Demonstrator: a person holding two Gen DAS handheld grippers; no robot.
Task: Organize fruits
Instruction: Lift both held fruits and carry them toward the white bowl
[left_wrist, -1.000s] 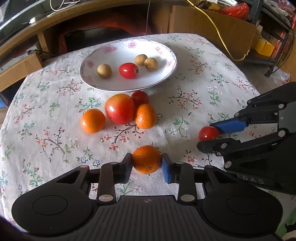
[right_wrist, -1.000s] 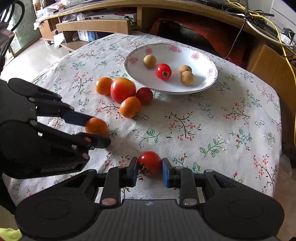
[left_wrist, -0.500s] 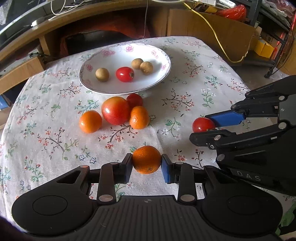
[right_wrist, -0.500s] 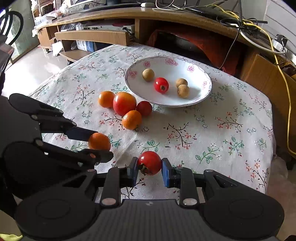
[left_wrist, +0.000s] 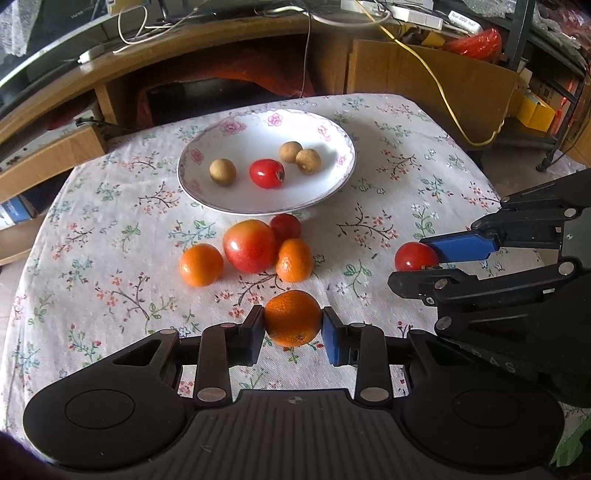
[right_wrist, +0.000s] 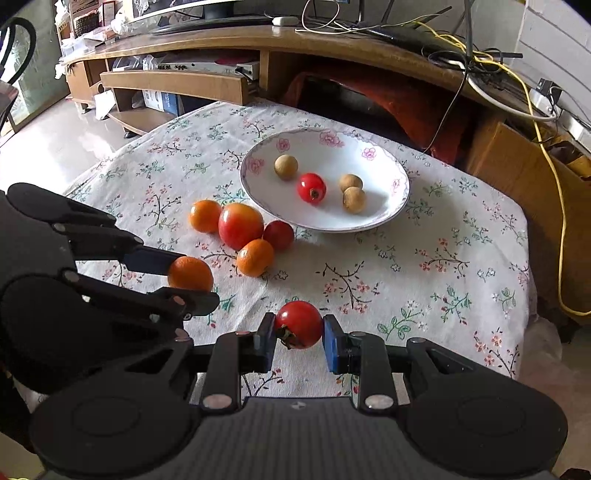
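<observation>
- Left tongs (left_wrist: 293, 325) clamp a dimpled round mandarin (left_wrist: 293, 318); right tongs (right_wrist: 298, 330) clamp a glossy cherry tomato (right_wrist: 298, 324).
- Both fruits are held near the glazed floral plate (left_wrist: 207, 192), over the desk (left_wrist: 424, 177) and its floral cloth.
- Open cloth lies right of the plate, up to the rounded desk edge.

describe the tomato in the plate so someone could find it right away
Find the white floral plate at the far side of the table. Four small fruits lie in it; the tomato is near the middle, the only red, shiny one among three dull brown round fruits.
</observation>
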